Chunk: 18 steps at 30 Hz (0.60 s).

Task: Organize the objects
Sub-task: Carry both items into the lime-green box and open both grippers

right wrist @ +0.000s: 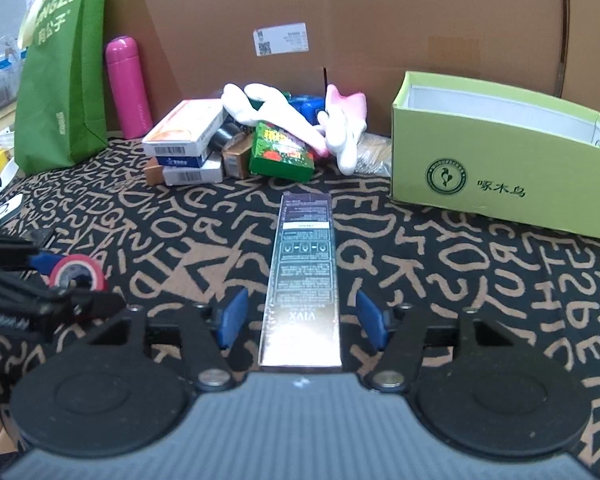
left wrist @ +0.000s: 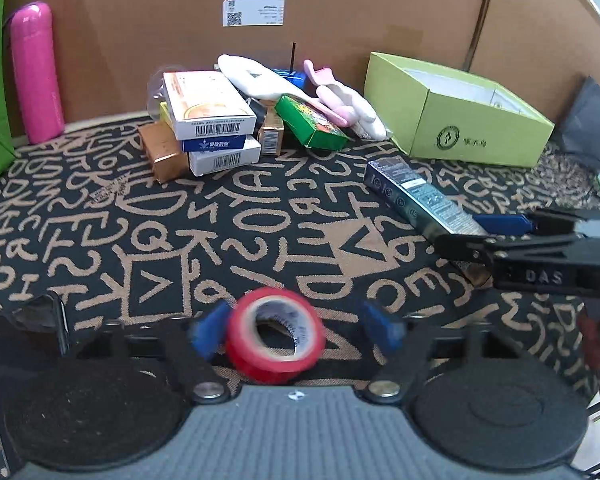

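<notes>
A red tape roll [left wrist: 275,335] stands on the patterned cloth between the open fingers of my left gripper [left wrist: 296,330]; the left pad is close to it and the right pad is apart. It also shows in the right wrist view [right wrist: 77,273]. A long dark box [right wrist: 303,288] lies between the open fingers of my right gripper [right wrist: 302,324], with gaps on both sides. The same box shows in the left wrist view [left wrist: 420,200]. An open green box [left wrist: 456,112] [right wrist: 496,160] stands at the back right.
A pile of small boxes [left wrist: 208,120] and a white and pink plush toy [right wrist: 340,128] lies against the cardboard wall [left wrist: 340,4]. A pink bottle [right wrist: 127,86] and a green bag [right wrist: 60,80] stand at the back left.
</notes>
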Motion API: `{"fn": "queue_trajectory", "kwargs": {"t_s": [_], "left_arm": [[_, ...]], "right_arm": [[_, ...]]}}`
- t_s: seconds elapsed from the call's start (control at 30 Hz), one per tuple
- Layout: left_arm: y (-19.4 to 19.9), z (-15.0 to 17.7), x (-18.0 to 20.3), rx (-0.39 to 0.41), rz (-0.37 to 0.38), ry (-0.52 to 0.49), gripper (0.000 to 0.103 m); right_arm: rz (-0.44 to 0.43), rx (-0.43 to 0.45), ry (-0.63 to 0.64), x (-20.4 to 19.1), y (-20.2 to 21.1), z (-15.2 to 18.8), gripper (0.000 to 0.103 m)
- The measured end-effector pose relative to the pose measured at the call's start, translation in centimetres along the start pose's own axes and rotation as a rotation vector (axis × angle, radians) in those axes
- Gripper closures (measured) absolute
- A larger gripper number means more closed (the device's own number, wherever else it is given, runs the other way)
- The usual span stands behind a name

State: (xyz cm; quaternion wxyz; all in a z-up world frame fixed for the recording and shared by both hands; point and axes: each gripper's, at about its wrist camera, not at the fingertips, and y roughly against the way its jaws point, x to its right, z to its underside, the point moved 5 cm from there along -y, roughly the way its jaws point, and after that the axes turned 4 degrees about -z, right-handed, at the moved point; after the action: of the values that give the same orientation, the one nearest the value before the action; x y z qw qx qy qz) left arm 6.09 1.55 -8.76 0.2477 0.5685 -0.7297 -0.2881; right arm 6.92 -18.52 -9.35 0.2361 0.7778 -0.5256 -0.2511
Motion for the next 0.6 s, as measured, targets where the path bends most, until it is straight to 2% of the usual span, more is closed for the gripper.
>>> {"fn": "queue_trajectory", "kwargs": {"t_s": [0.1, 0.2, 0.37, 0.4, 0.43, 0.5, 0.53, 0.6], "left_arm": [[-0.1, 0.3, 0.5, -0.004, -0.005, -0.076, 0.020], [0.0, 0.7, 0.4, 0.005, -0.022, -0.107, 0.030], [-0.2, 0.5, 0.1, 0.012, -0.010, -0.073, 0.033], [-0.2, 0.4, 0.2, 0.017, -0.013, -0.079, 0.037], [-0.2, 0.3, 0.4, 0.027, -0.025, -0.092, 0.053], [-0.3, 0.1, 0.5, 0.027, -0.021, -0.096, 0.054], [-0.3, 0.0, 0.5, 0.027, -0.017, -0.088, 0.054], [-0.4, -0.1, 0.5, 0.026, -0.013, -0.074, 0.054]], "right_arm": [[-0.002, -0.006, 0.001, -0.1, -0.5, 0.0, 0.044], [-0.003, -0.009, 0.003, -0.2, -0.7, 0.0, 0.044], [-0.001, -0.010, -0.002, -0.1, -1.5, -0.2, 0.044], [0.002, -0.007, -0.006, 0.0, -1.7, -0.3, 0.044], [0.005, -0.004, -0.008, 0.1, -1.9, -0.3, 0.044], [0.013, -0.001, 0.007, 0.1, -2.1, -0.4, 0.054], [0.028, -0.001, 0.023, 0.1, -2.1, -0.4, 0.065], [0.033, 0.001, 0.032, 0.1, -1.9, -0.3, 0.065]]}}
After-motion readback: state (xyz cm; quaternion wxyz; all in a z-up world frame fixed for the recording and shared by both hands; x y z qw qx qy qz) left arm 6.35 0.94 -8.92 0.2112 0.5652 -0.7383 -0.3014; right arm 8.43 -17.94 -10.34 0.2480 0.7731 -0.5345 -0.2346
